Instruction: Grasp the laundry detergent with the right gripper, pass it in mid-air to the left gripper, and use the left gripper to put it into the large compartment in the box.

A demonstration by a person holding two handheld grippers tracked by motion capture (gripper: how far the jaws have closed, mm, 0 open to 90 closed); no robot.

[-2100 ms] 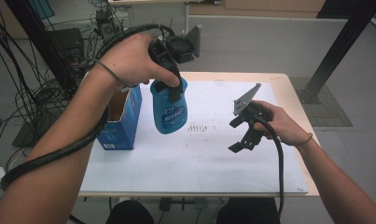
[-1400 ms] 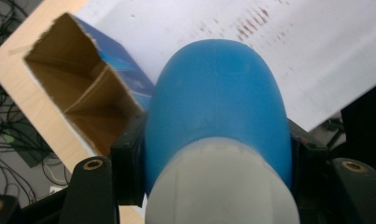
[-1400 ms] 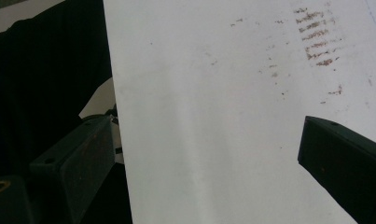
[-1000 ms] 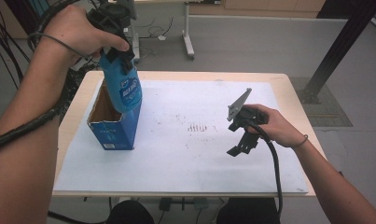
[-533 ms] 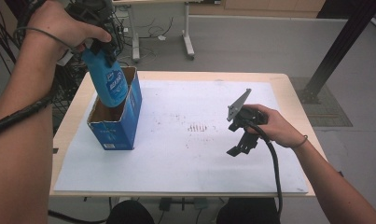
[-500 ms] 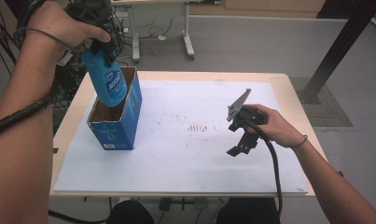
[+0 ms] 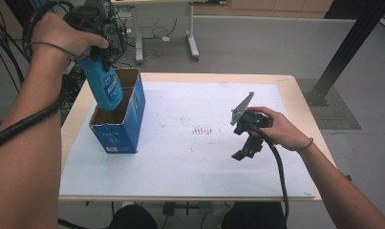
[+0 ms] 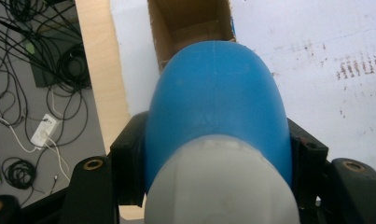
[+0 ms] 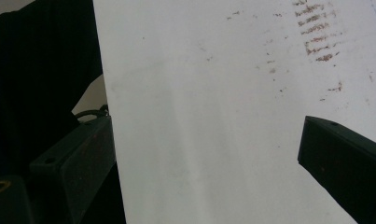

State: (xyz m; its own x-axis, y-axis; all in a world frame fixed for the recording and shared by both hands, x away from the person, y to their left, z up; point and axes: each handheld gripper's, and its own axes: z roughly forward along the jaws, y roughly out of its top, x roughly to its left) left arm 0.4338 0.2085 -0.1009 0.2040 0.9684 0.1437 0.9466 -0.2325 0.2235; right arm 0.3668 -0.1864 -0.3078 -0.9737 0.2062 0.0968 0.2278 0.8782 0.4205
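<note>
Over the open box (image 7: 118,121), your left gripper (image 7: 92,28) fingers clamp the blue bottle (image 7: 104,86), half lowered inside; right gripper (image 7: 247,138) fingers are apart.

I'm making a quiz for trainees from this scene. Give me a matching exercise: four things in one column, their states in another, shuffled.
1. blue bottle
2. cardboard box
3. right claw
4. left claw

a. open, nothing between its jaws
b. shut on the bottle
c. held tilted over the box
d. stands open-topped on the white sheet

Pairs: 1-c, 2-d, 3-a, 4-b
</note>
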